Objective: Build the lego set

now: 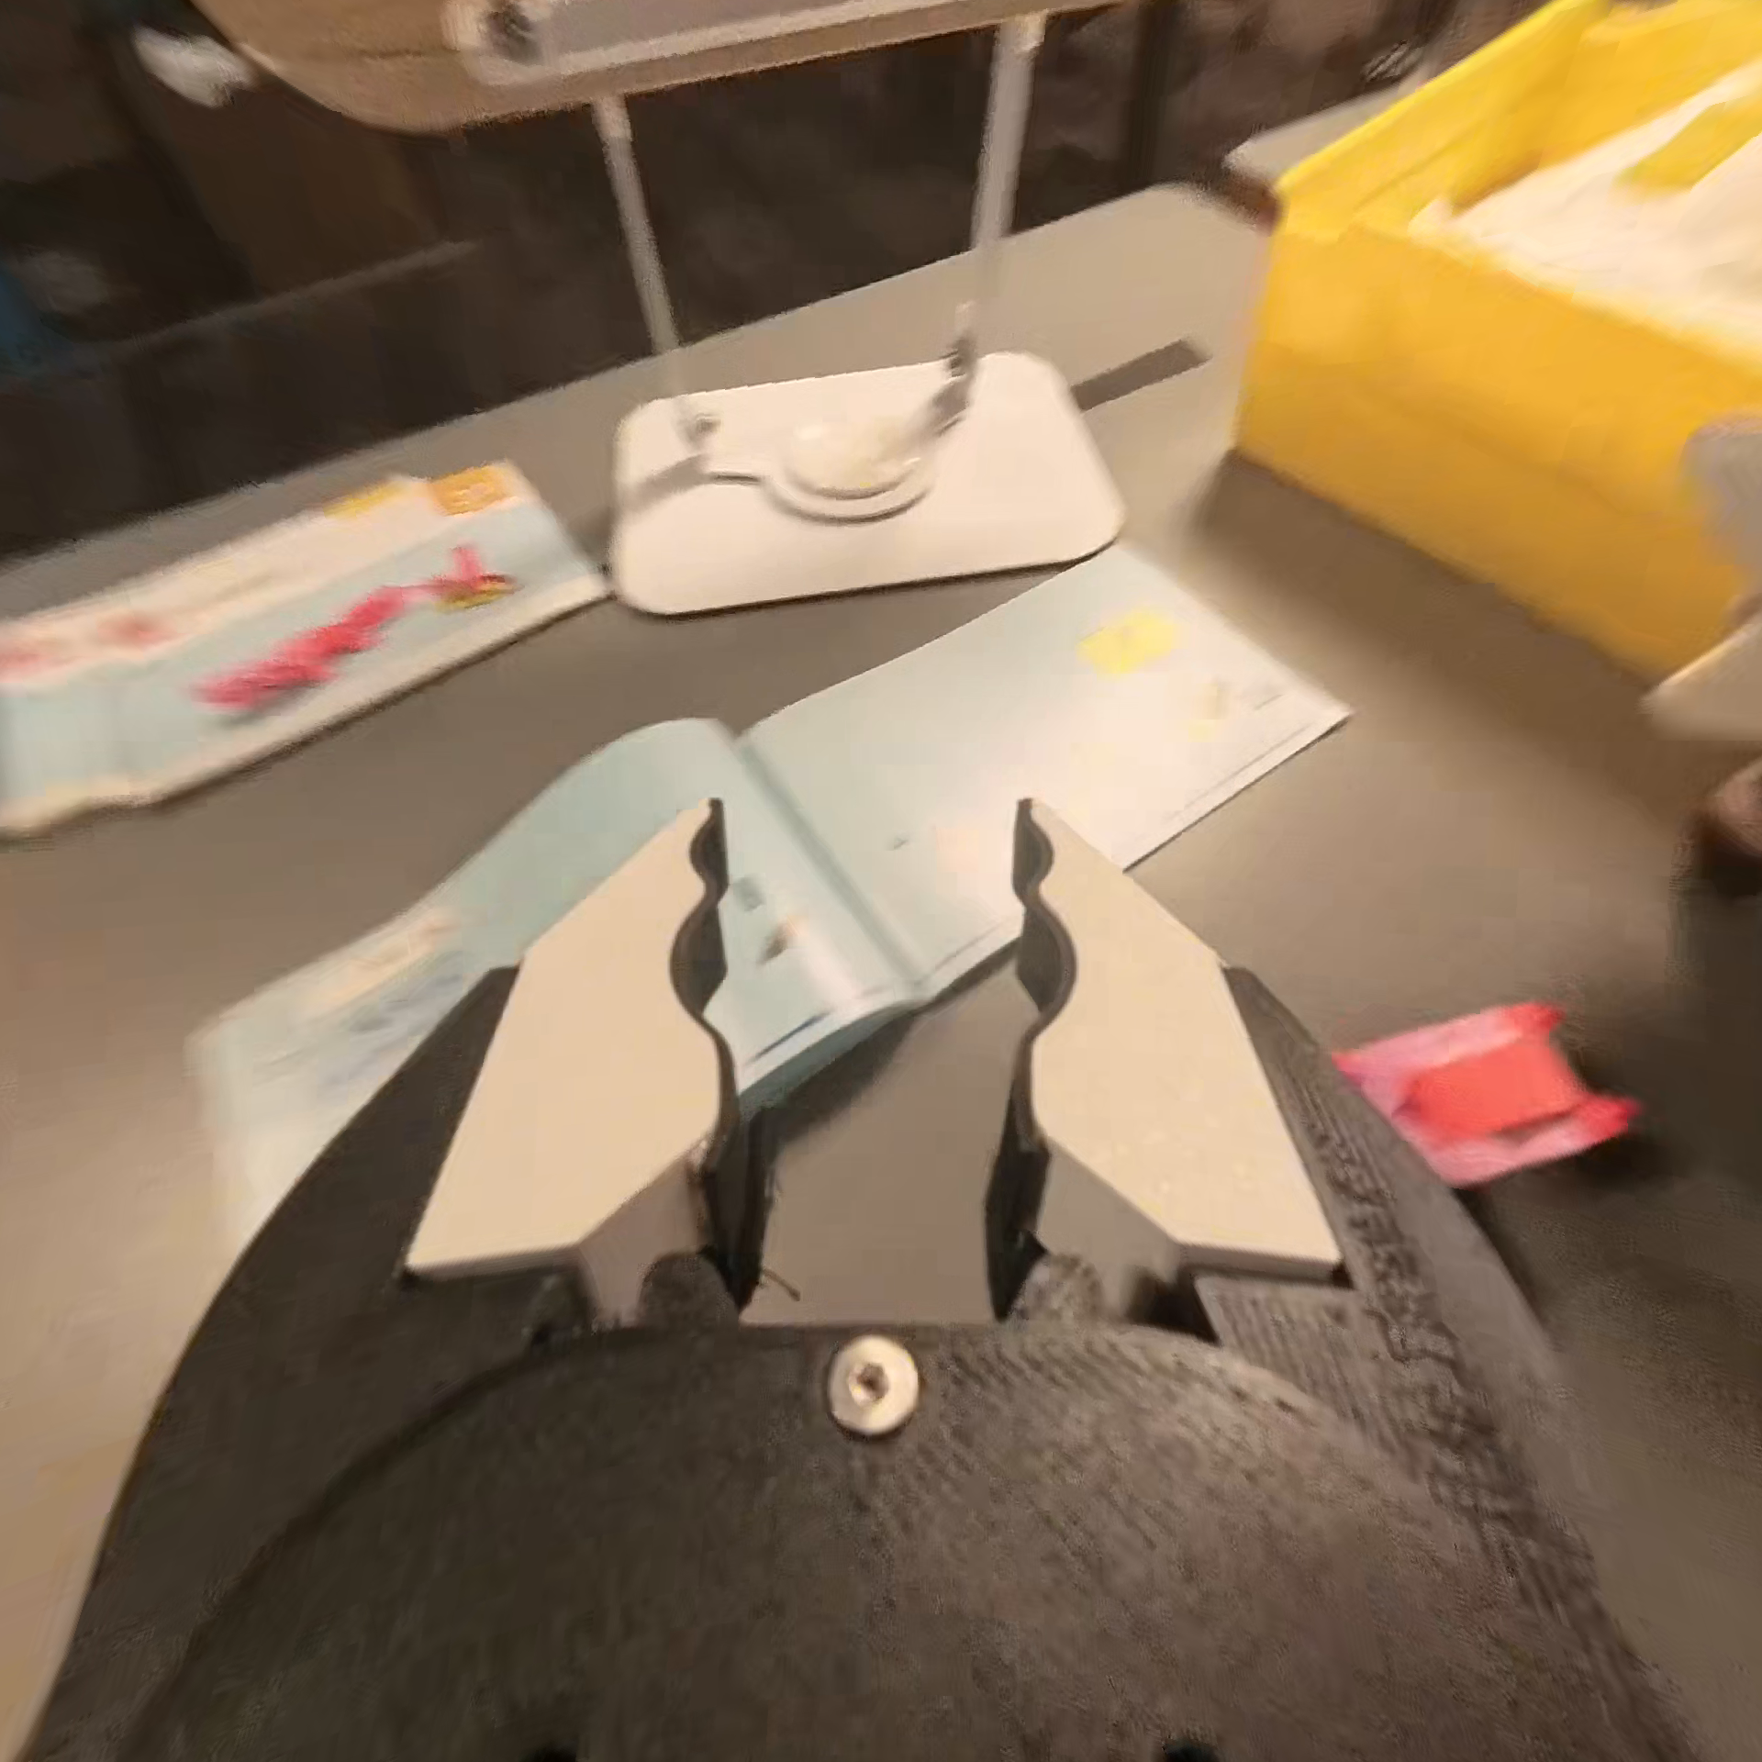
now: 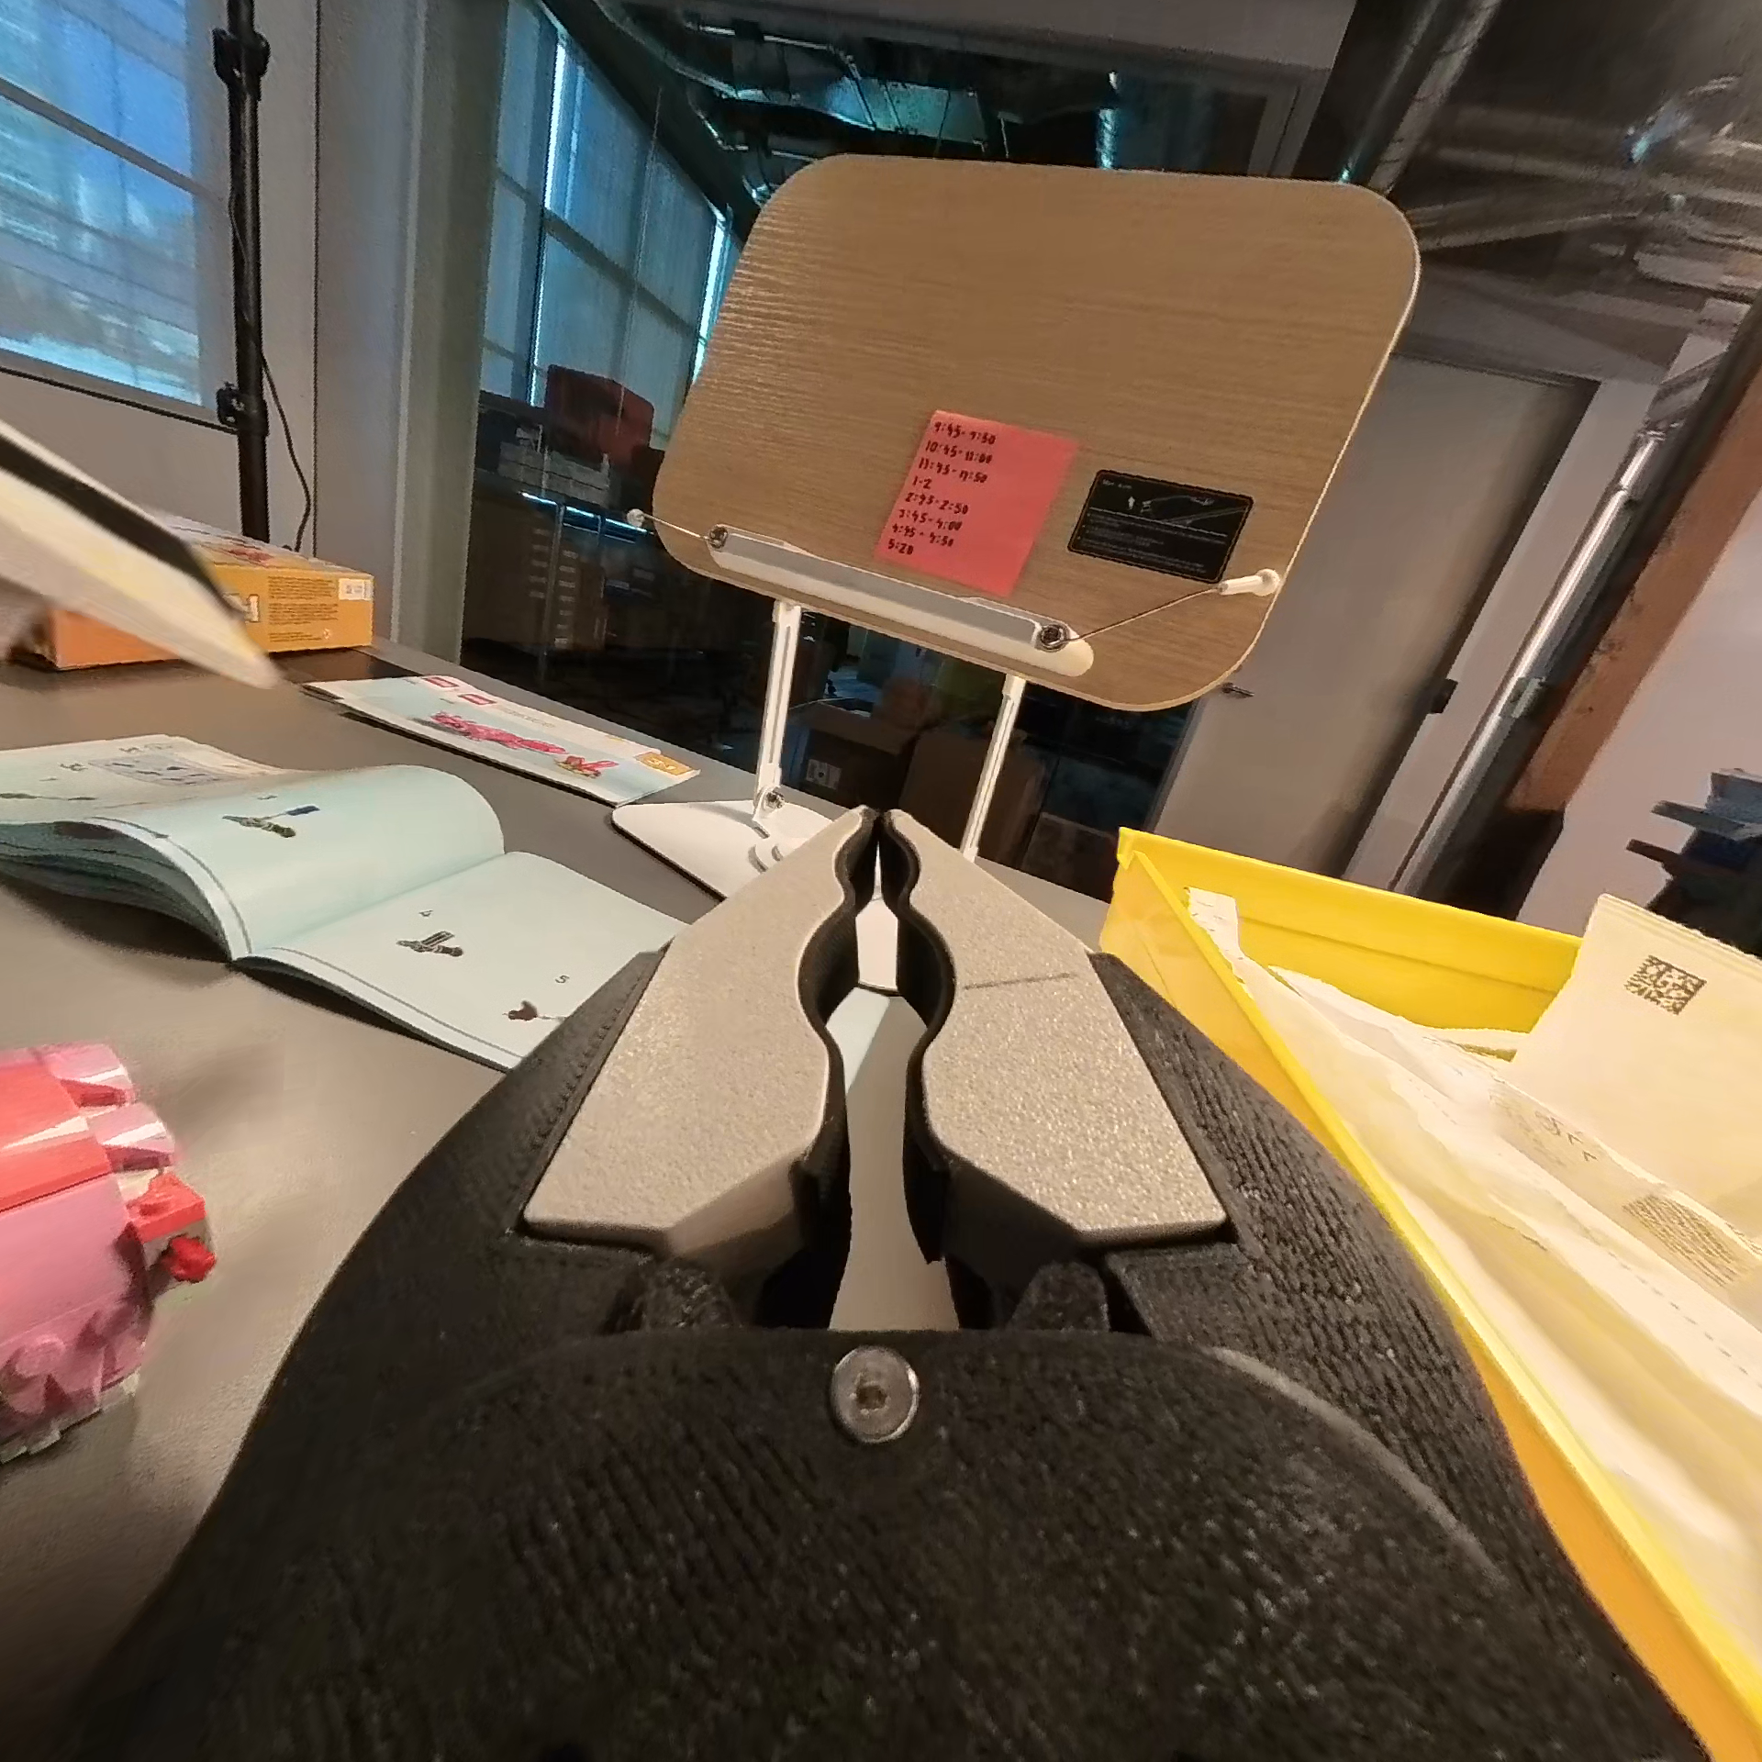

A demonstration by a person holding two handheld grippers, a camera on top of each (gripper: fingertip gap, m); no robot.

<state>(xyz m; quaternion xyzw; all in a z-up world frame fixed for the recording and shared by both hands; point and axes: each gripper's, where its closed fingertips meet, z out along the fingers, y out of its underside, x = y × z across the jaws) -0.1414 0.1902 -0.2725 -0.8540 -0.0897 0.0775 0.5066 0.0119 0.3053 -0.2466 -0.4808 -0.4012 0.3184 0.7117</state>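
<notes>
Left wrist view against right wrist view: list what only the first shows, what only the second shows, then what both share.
Only the left wrist view shows the left gripper, jaws apart with nothing between them, above the open booklet.

Only the right wrist view shows the right gripper, tips together on nothing, the stand's wooden board with a pink sticky note and a black label, and an orange box.

Both show the grey table, the open booklet, the closed booklet, the stand's white base, the yellow bin and the pink brick model.
</notes>
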